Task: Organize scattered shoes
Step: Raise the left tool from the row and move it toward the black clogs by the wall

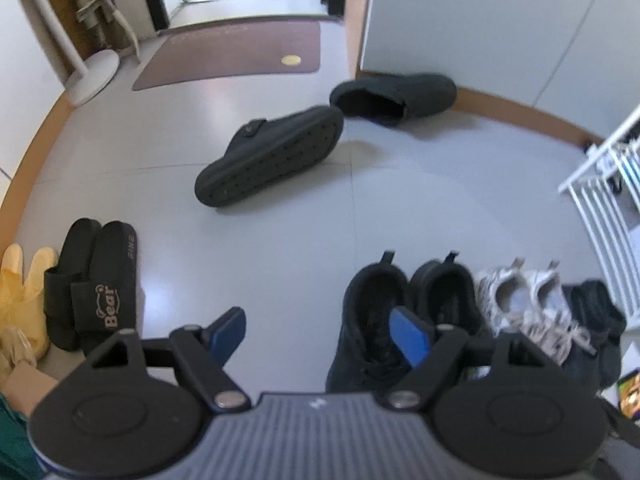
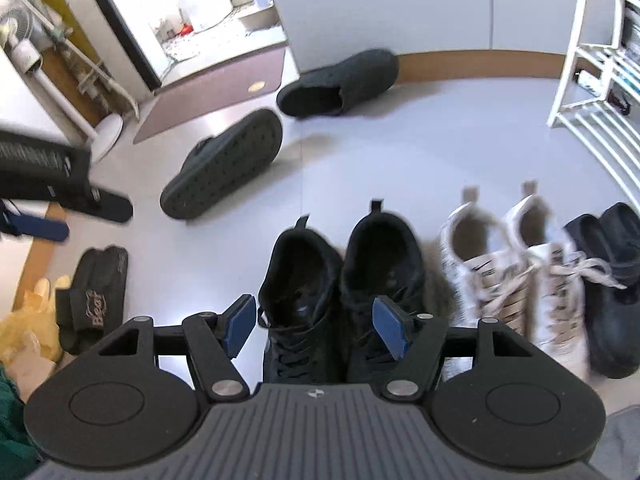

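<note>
Judging by the floor [image 2: 400, 152], the tidying is well advanced but unfinished. Black sneakers [image 2: 340, 280] stand paired; touching them on one side are white sneakers [image 2: 516, 264], then dark shoes [image 2: 612, 280], probably a pair, though blur hinders certainty. Black slides [image 1: 92, 280] sit paired, well apart on the sneakers' other side. Two dark clogs [image 1: 332, 136] remain scattered beyond the sneakers, one tipped with its sole showing [image 1: 268, 156], the other upright by the wall. Left gripper [image 1: 320, 336] and right gripper [image 2: 316, 324] are both spread, pinching nothing.
</note>
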`<state>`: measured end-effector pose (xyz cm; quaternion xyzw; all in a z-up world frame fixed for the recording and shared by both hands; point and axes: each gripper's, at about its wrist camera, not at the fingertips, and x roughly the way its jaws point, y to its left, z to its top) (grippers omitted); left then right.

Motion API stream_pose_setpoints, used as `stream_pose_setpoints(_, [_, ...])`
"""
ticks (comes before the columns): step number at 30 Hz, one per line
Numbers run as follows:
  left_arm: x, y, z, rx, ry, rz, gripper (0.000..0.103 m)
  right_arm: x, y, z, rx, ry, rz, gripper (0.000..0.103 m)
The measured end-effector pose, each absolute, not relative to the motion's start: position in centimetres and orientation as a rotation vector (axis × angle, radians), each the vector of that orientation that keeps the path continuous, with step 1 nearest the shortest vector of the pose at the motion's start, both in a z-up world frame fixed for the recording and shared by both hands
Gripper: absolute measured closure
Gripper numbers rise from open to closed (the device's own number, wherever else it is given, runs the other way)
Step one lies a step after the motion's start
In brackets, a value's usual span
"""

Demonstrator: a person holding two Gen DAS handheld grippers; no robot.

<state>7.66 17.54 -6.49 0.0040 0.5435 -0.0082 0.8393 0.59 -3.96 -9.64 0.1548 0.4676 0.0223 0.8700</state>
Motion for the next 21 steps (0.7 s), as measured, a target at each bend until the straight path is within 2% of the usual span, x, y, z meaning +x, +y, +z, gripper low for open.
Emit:
stream_pose_setpoints(6, [7.4, 15.0, -4.3, -0.026, 1.106, -0.044, 0.022, 0.3, -6.8, -2.3, 0.273, 0.904, 0.098, 0.032])
stream_pose_setpoints(10, [7.5, 13.2, -3.8, -0.054, 1.101, -0.058, 0.022, -0.5, -10.1, 2.9, 0.242, 0.853, 0.077, 0.026])
stream_pose_setpoints(13, [7.3, 11.9, -3.0, -0.078, 1.08, -0.074, 0.021, -1.0, -11.7, 5.1, 0.195, 0.828, 0.045, 0.022])
stream_pose_setpoints(19, [6.7, 9.8, -2.1, -0.088, 1.058, -0.107, 0.021, -1.6, -13.3, 7.7, 0.165, 0.818, 0.014, 0.022])
stream_pose_setpoints(21, [6.6, 9.8, -2.2, -0.086, 1.055, -0.101, 0.021, -1.5, -13.5, 8.8, 0.163, 0.814, 0.021, 0.018])
